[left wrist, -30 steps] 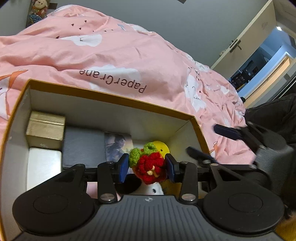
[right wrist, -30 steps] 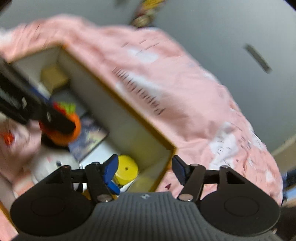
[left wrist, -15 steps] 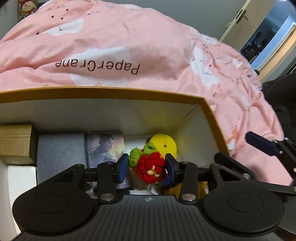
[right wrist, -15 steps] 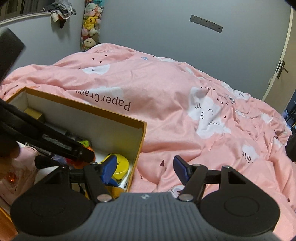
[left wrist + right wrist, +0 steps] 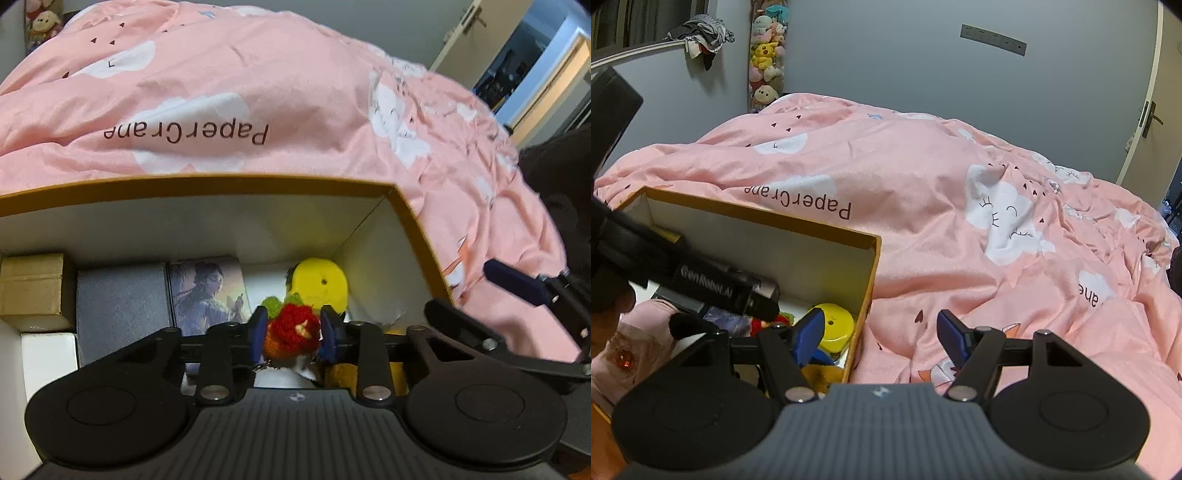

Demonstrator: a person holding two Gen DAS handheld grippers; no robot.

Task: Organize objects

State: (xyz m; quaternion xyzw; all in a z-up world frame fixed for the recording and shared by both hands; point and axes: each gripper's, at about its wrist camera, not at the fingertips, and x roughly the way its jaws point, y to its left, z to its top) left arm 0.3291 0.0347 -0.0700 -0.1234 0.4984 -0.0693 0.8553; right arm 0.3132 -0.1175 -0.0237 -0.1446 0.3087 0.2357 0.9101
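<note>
Left gripper (image 5: 294, 334) is inside the orange-rimmed box (image 5: 413, 218), pointing down at its right end. Its jaws have just been closing, and the blue pads now squeeze a crocheted toy (image 5: 293, 330): red knit top, orange below, green leaf tuft behind. The toy sits between the pads above the box floor, low in the right half; can't tell whether it touches what lies beneath.

Behind the toy, a yellow round container (image 5: 320, 283) stands in the far right corner. Left of that, a card with a painted figure (image 5: 207, 291), then a dark grey case (image 5: 122, 306), a gold box (image 5: 31, 291) and a white box (image 5: 48, 358) along the left end.

Right gripper (image 5: 877, 338) is spread wide with nothing between the pads. It hovers at the box's right wall: left pad over the box interior near the yellow container, right pad over the pink duvet (image 5: 942, 192) printed "PaperCrane". The box rests on that duvet.
</note>
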